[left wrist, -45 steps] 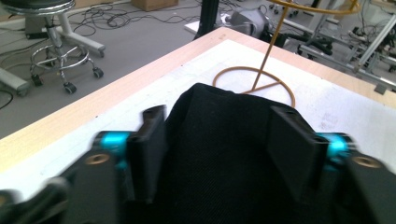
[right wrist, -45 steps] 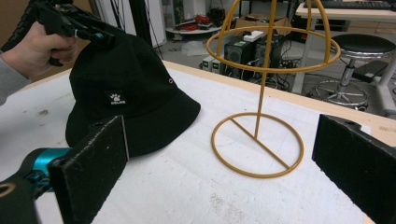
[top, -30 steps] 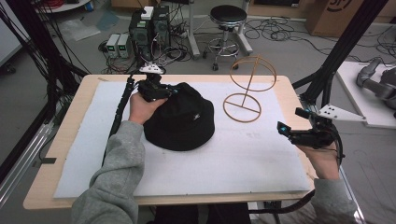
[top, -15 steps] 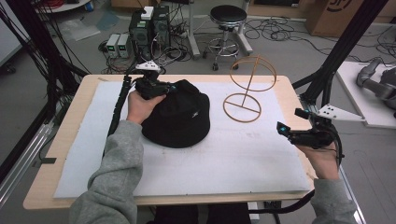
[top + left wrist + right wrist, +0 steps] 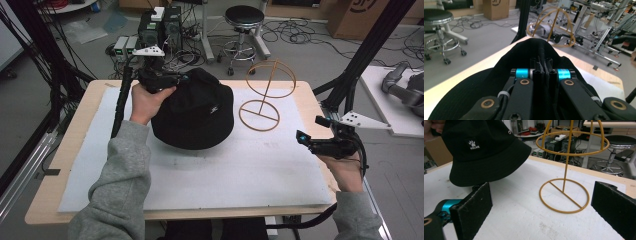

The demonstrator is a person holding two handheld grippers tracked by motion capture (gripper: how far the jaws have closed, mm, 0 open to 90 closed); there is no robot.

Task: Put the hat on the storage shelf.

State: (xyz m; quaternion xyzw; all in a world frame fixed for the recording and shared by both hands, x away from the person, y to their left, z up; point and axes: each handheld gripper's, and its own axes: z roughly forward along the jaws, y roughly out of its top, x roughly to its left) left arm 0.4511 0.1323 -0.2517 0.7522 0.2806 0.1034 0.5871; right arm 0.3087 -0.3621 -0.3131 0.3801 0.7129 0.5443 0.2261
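A black bucket hat (image 5: 195, 112) with a small white paw logo hangs above the white mat, lifted at its far-left brim. My left gripper (image 5: 172, 79) is shut on that brim; in the left gripper view the jaws pinch a fold of the black hat (image 5: 541, 53) between them. A yellow wire hat stand (image 5: 265, 95) rises to the right of the hat, and shows as the stand (image 5: 566, 170) in the right gripper view beside the hat (image 5: 484, 150). My right gripper (image 5: 309, 131) hovers open near the table's right edge, nothing between its pads.
The white mat (image 5: 200, 175) covers a wooden table (image 5: 65, 165). Beyond the far edge stand a round stool (image 5: 242, 20), electronic boxes (image 5: 155, 25) and loose cables on the floor. Black frame posts (image 5: 370, 45) rise at the right.
The left gripper has risen with the hat's brim in it, so the hat has come up off the mat and hangs tilted. The right gripper has stayed where it was.
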